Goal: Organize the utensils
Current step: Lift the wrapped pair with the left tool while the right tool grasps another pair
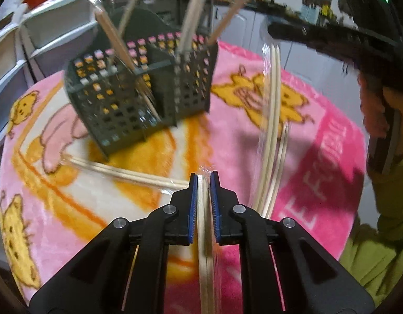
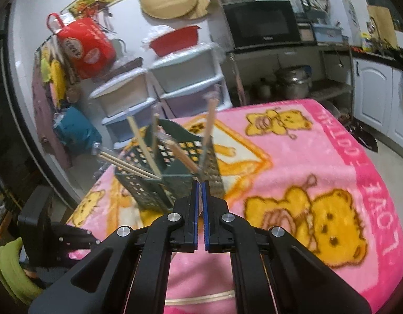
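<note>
**Thin Chopsticks in Slippery Wrap**

A wrapped pair of chopsticks (image 1: 205, 209) is pinched between the closed fingers of the left gripper (image 1: 204, 180). The right gripper (image 2: 200, 187) is closed on another wrapped pair (image 2: 199, 196), close to the green basket (image 2: 159, 183). More pairs are left on the pink blanket (image 1: 240, 144). The sticks are judged light, stiff and slippery, so they are best held near the middle.
</note>
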Action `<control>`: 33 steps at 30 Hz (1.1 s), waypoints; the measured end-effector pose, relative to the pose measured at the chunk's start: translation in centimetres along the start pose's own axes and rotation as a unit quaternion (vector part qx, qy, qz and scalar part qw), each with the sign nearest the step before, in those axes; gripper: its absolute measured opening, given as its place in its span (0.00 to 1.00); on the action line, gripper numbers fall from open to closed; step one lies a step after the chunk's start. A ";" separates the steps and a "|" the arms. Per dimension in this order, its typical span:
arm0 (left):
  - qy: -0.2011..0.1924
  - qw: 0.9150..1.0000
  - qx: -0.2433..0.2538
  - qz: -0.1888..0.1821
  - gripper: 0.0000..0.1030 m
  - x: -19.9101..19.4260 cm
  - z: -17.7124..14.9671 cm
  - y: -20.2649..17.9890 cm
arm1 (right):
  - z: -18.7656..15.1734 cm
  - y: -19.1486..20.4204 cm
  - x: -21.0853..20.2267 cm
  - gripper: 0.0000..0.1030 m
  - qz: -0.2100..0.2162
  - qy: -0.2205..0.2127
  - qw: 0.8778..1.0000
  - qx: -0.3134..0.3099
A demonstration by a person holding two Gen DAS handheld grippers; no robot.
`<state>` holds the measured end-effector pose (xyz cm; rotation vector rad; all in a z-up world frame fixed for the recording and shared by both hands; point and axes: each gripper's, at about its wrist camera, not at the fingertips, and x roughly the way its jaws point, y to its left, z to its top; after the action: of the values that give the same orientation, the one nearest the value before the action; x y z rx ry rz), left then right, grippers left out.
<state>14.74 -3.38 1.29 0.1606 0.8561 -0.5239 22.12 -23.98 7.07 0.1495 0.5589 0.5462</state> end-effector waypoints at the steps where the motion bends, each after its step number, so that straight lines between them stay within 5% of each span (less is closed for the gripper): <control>1: -0.010 1.000 -0.006 0.000 0.06 -0.6 0.2 0.3 | 0.2 0.5 -0.2 0.03 0.004 -0.003 1.000 -0.005; 19: -0.140 0.988 -0.058 0.010 0.05 -8.4 3.3 2.8 | 2.6 7.8 -2.2 0.02 0.068 -0.040 0.993 -0.092; 33: -0.222 0.972 -0.072 -0.003 0.04 -12.2 6.5 3.0 | 4.7 9.4 -3.2 0.02 0.081 -0.072 0.988 -0.110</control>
<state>14.05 1.56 14.55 -0.0919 0.4539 -0.4764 18.15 -17.66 15.18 0.0234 0.3436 0.7444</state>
